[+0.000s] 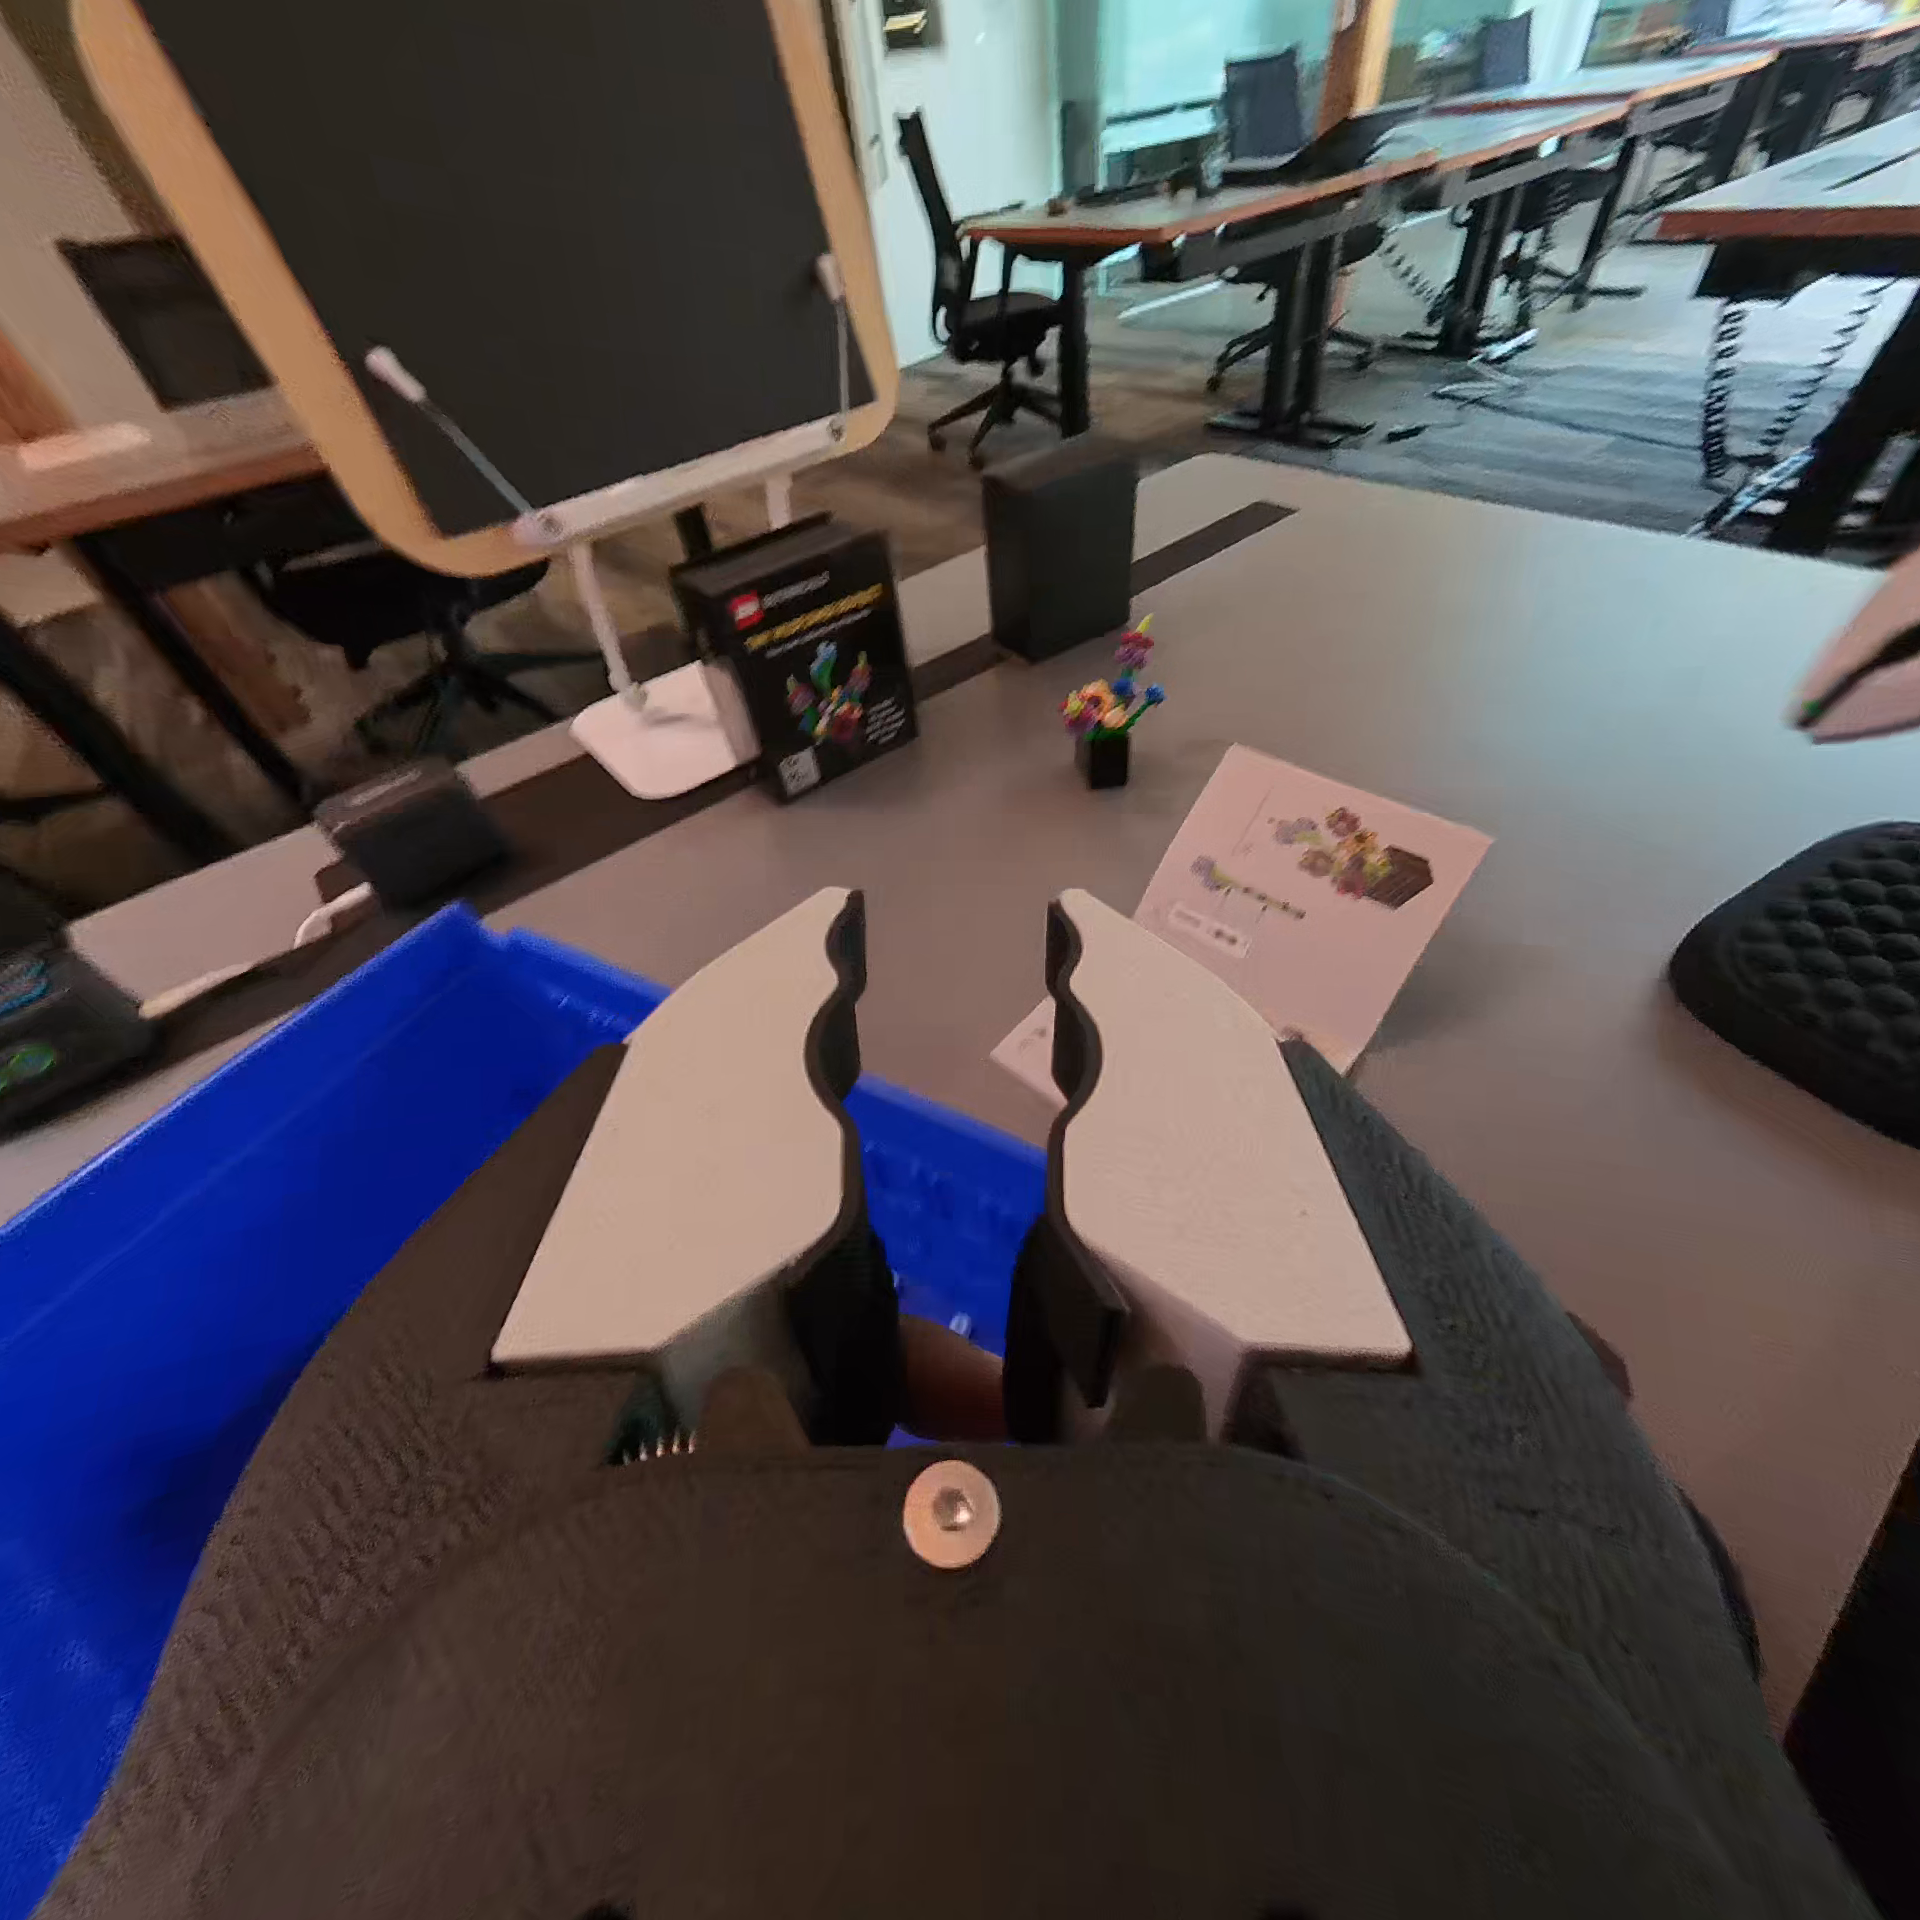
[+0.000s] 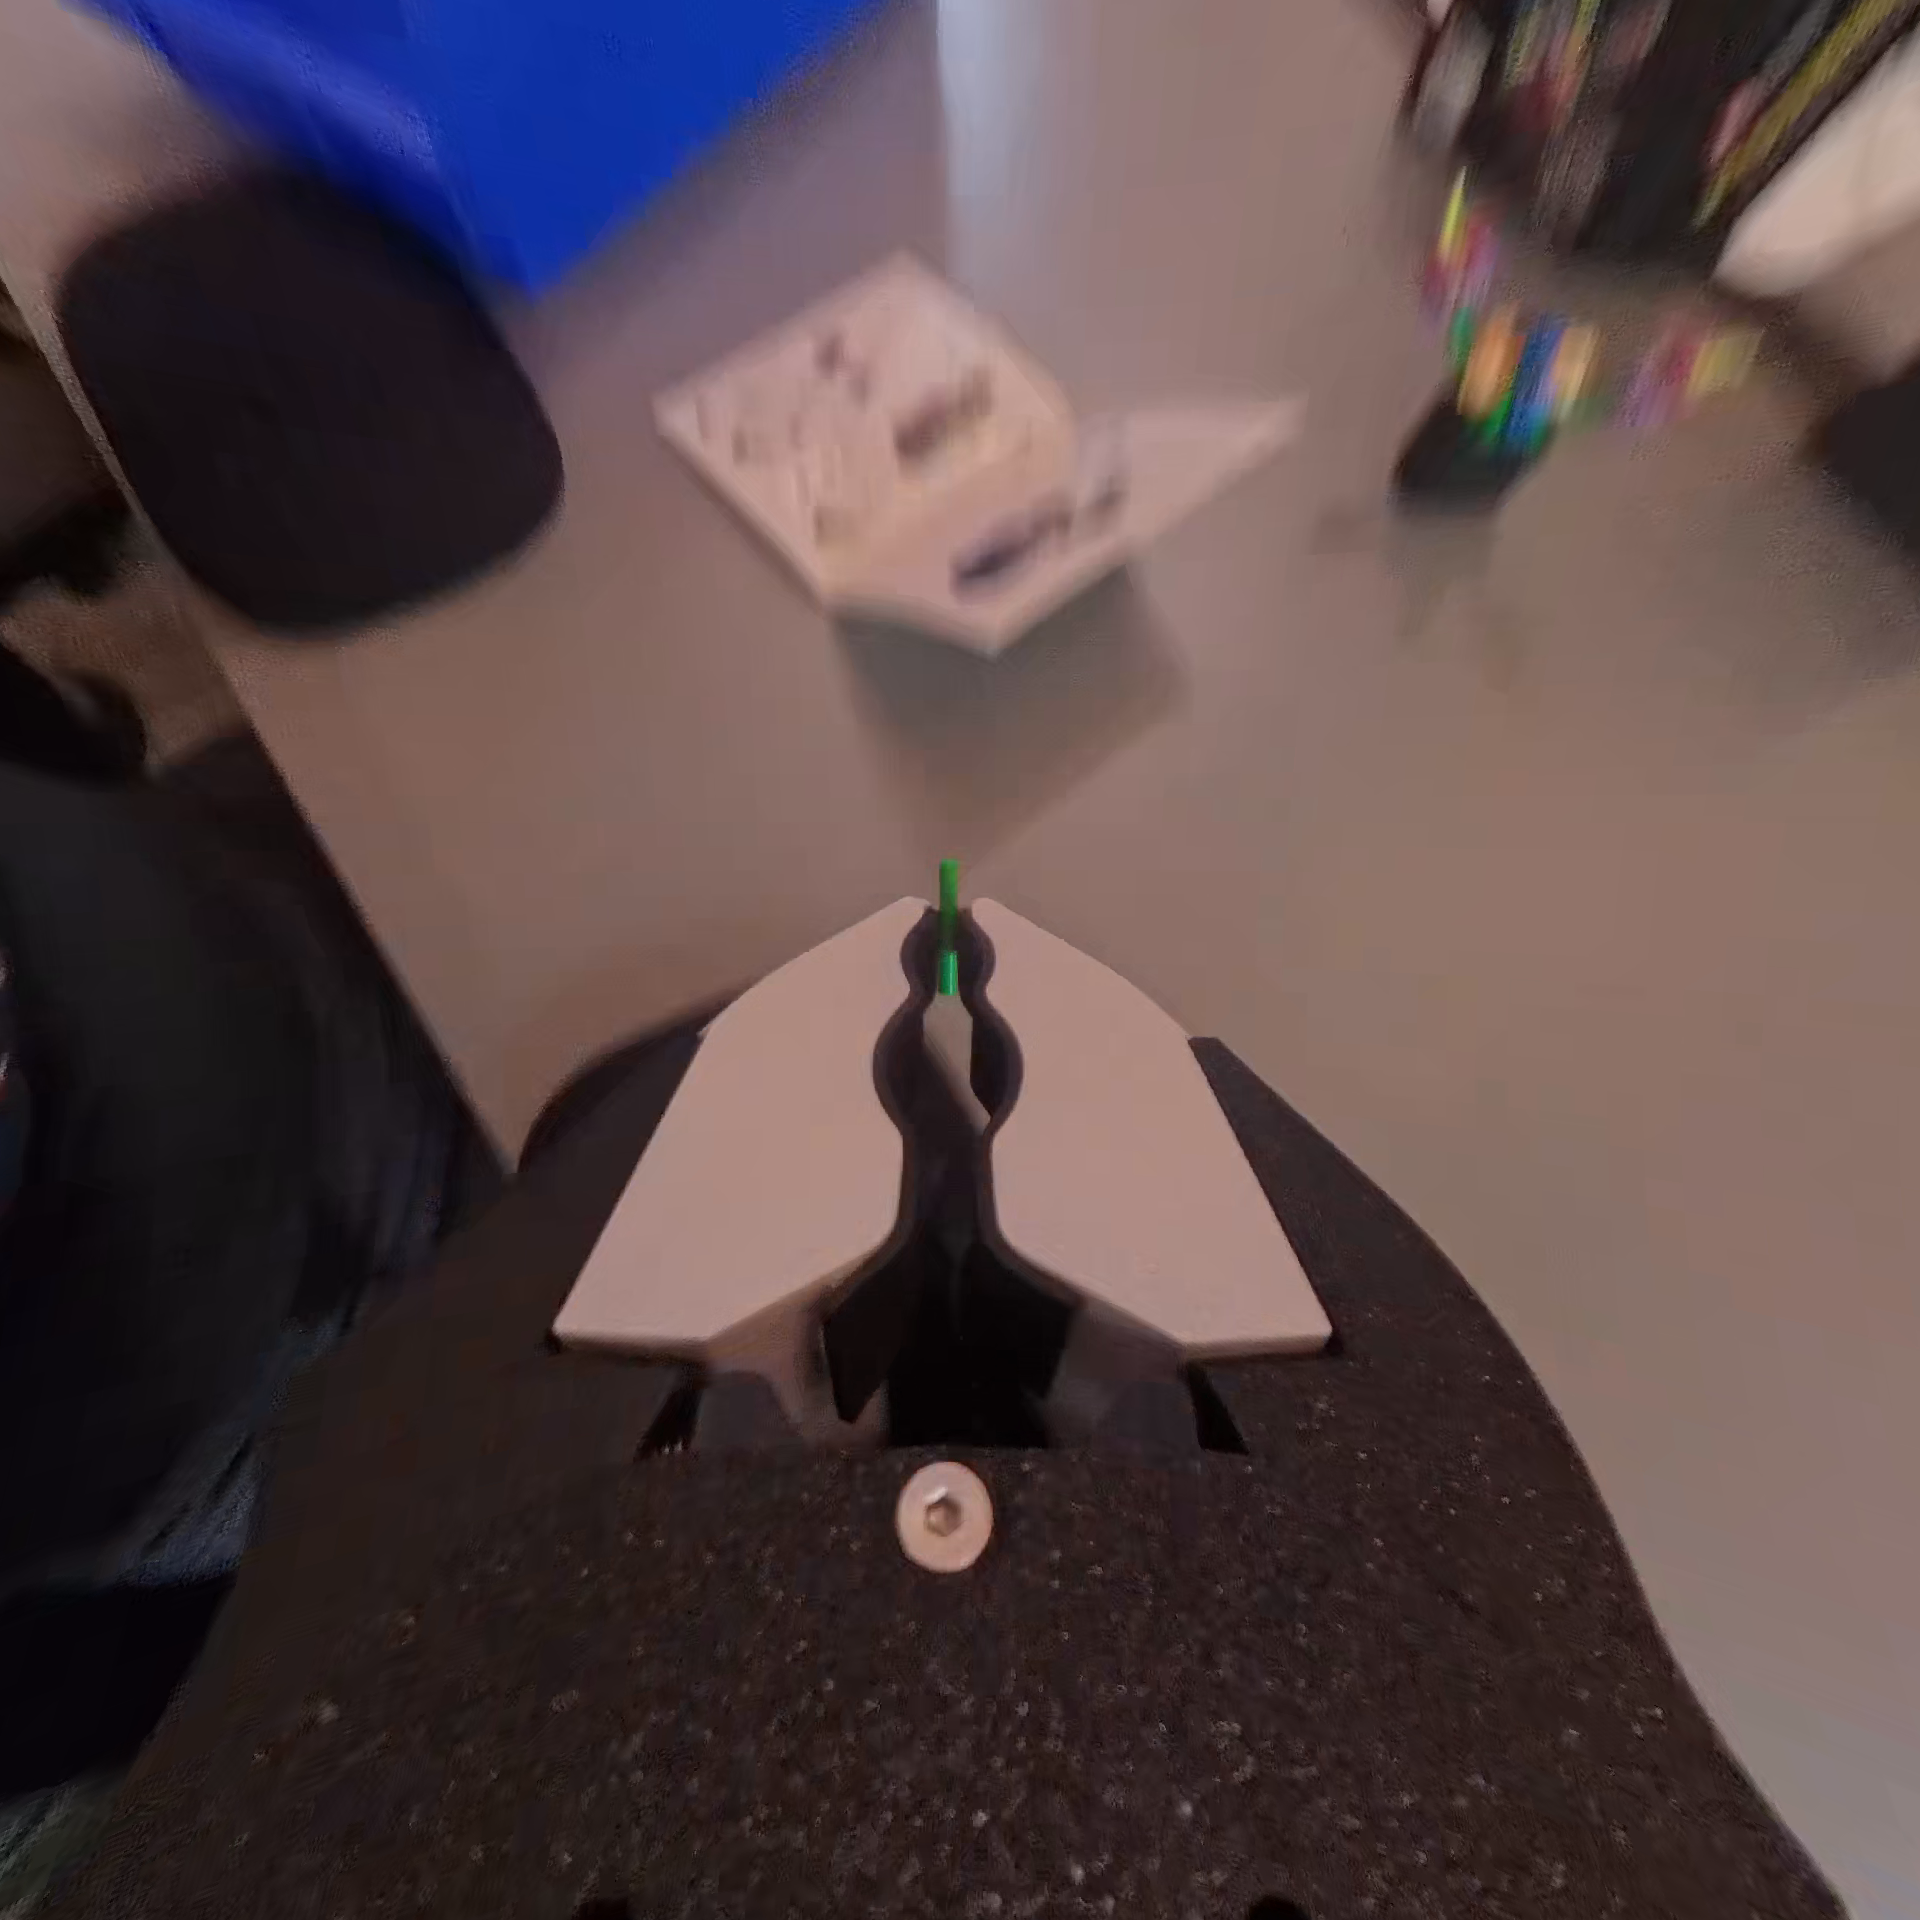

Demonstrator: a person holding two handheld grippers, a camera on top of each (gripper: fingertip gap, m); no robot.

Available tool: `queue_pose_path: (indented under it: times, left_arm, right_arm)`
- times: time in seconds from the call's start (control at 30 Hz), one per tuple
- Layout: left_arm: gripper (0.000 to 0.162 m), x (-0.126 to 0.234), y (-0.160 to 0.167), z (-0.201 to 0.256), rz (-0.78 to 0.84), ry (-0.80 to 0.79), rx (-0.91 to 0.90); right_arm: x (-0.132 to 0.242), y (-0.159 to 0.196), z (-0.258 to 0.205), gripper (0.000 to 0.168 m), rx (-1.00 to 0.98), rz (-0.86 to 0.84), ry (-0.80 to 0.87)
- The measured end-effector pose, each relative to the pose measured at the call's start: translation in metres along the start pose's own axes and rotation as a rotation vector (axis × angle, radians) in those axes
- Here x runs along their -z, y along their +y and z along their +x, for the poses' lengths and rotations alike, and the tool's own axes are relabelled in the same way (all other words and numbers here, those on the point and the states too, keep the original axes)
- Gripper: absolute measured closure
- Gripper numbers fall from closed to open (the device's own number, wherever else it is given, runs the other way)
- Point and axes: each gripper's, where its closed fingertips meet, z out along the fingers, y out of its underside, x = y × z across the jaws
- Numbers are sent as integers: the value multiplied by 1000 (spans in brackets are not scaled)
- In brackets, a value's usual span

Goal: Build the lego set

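1. Lego flower bouquet [image 1: 1110, 707], a small multicoloured brick model in a black square pot, stands upright on the grey table [image 1: 1507, 665], near the black printed set box [image 1: 821, 665] and well apart from both grippers.
2. The white paper instruction booklet [image 1: 1299, 894] lies open on the table, between the bouquet and the near edge.
3. The left gripper [image 1: 956, 935], black textured body with pale flat fingers, hangs with its jaws parted and nothing between them, above the rim of a blue plastic bin [image 1: 260, 1143].
4. The right gripper [image 2: 948, 914], same build, has its fingertips pinched on a thin green lego stem piece [image 2: 948, 894]; the piece juts out past the tips, above bare table.
5. The right wrist view is heavily blurred; the booklet [image 2: 935, 457] and bouquet [image 2: 1496, 384] still read, farther ahead.
6. A black bumpy cushion-like pad [image 1: 1808, 956] rests on the table at the right, just beside the booklet.
7. A dark wood-framed board [image 1: 499, 239] on a white stand rises behind the box.
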Motion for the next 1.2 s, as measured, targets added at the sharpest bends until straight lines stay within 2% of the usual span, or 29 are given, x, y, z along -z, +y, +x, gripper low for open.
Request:
queue_pose_path:
  times: [0.1, 0.2, 0.33, 0.47, 0.63, 0.87, 0.97, 1.07, 1.2]
  left_arm:
    - [128, 16, 7, -20, -33, -87, 9]
    - [128, 26, 6, -28, -23, -110, 18]
    - [128, 29, 10, -31, -45, -129, -8]
    - [127, 28, 16, -27, -89, -119, -46]
    - [127, 30, 17, -27, -94, -120, -70]
    - [127, 45, 29, -43, -155, -159, -46]
    - [126, 56, 44, -55, -248, -173, -14]
    - [124, 64, 66, -71, -421, -181, -34]
    - [122, 53, 95, -78, -646, 8, -149]
  right_arm:
    - [13, 54, -10, 165, -115, -219, 28]
    - [13, 89, -25, 165, -193, -378, 17]
    - [3, 100, -35, 164, -197, -429, -13]
    - [-1, 109, -26, 164, -208, -495, 38]
    - [-3, 116, -26, 163, -222, -506, 31]
    - [0, 106, -22, 157, -189, -430, 49]
    - [0, 99, -21, 155, -176, -373, 36]
    - [2, 96, -23, 154, -170, -339, 11]
    - [0, 95, -28, 154, -177, -283, -50]
